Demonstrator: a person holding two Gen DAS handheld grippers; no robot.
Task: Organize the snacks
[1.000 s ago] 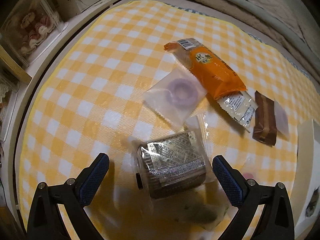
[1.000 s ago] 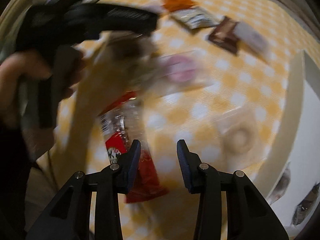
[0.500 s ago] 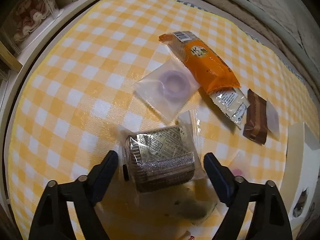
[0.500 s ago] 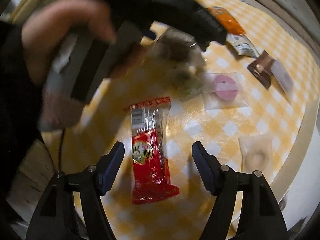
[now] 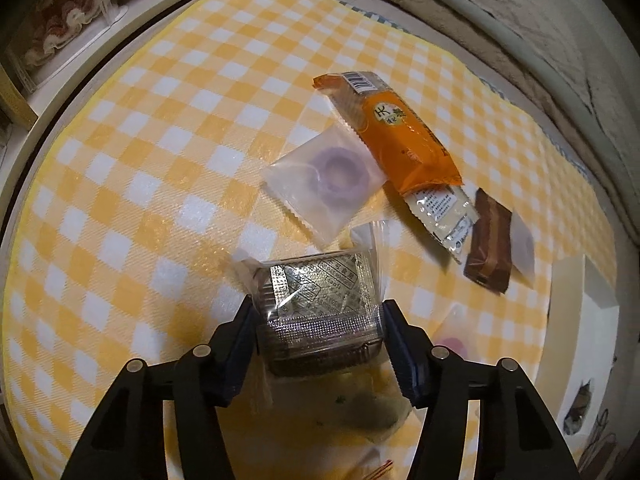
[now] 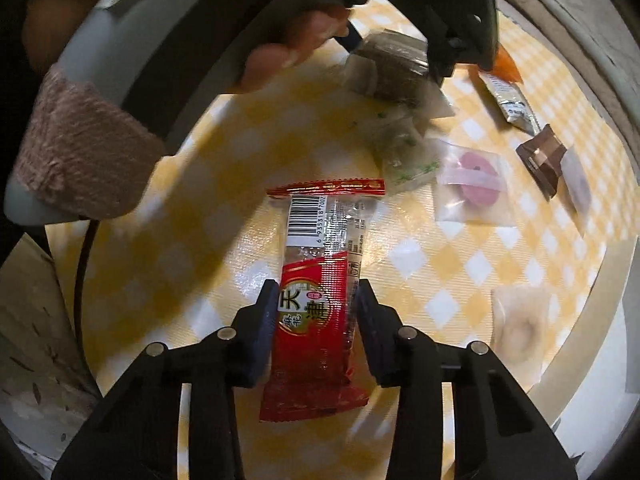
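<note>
Left wrist view: the left hand-held gripper (image 5: 318, 334) points steeply down at a clear-wrapped foil snack pack (image 5: 318, 312) lying on the yellow checked counter (image 5: 120, 200); its jaws are closing, with the pack squarely between them and both pads at its short sides, so the pack's long axis runs across the jaw line. Beyond it lie a purple ring sweet in a clear pouch (image 5: 326, 184), an orange packet (image 5: 400, 136), a silver sachet (image 5: 444, 216) and a brown wafer bar (image 5: 490, 248), all loose. A white tray (image 5: 568, 292) stands at the right edge (contents too small to tell). Right wrist view: the right hand-held gripper (image 6: 316, 320) points straight down and is clamped on a red snack stick (image 6: 316, 312), whose long axis runs away from the camera, at right angles to the pinch. The grip sits on the lower half, so the barcode end may droop on lifting. A pink ring sweet (image 6: 476, 180) and a pale ring sweet (image 6: 520, 328) lie to the right, nearer this hand. The person's hand (image 6: 296, 36) holds the other tool over the foil pack.
</note>
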